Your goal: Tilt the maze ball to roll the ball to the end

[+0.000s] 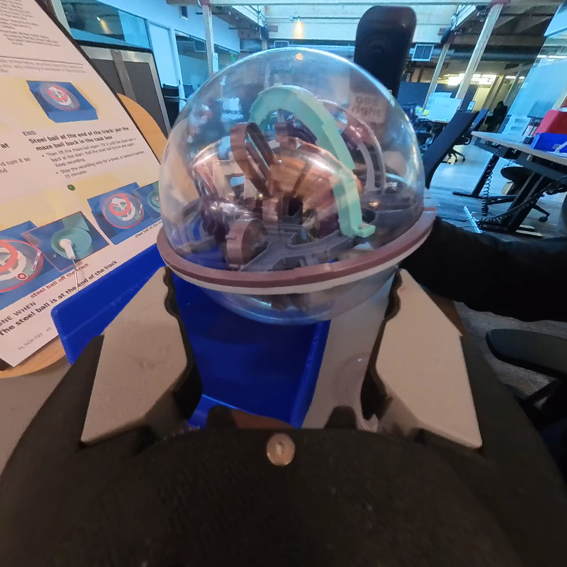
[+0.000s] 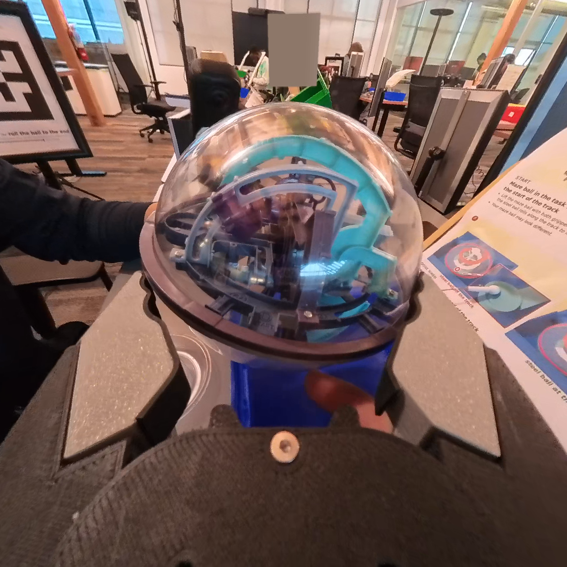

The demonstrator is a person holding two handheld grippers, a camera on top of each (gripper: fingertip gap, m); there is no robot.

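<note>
Both grippers are on the maze ball, one from each side. Your left gripper has its fingers wide apart, hugging the lower half of the sphere just under the equator ring; the dark pad edges meet the shell on both sides. Your right gripper does the same from the opposite side, fingers spread and closed against the shell at the ring.

The sphere is up off the blue box, which sits directly below it on the counter. The ring runs roughly level, slightly tipped. So the pickup is done and you are in the tilting stage.

Progress on the track: cannot call it. A small silvery shape shows low among the tracks in the right wrist view; it may be the steel ball, or it may be a glint or fitting. Nothing shows it at the end, so treat the run as unfinished.

Left to do, by my reading: tilt in small steps, both grippers turning together, until the ball reaches the end. The instruction sheet stands just beside the box.
</note>
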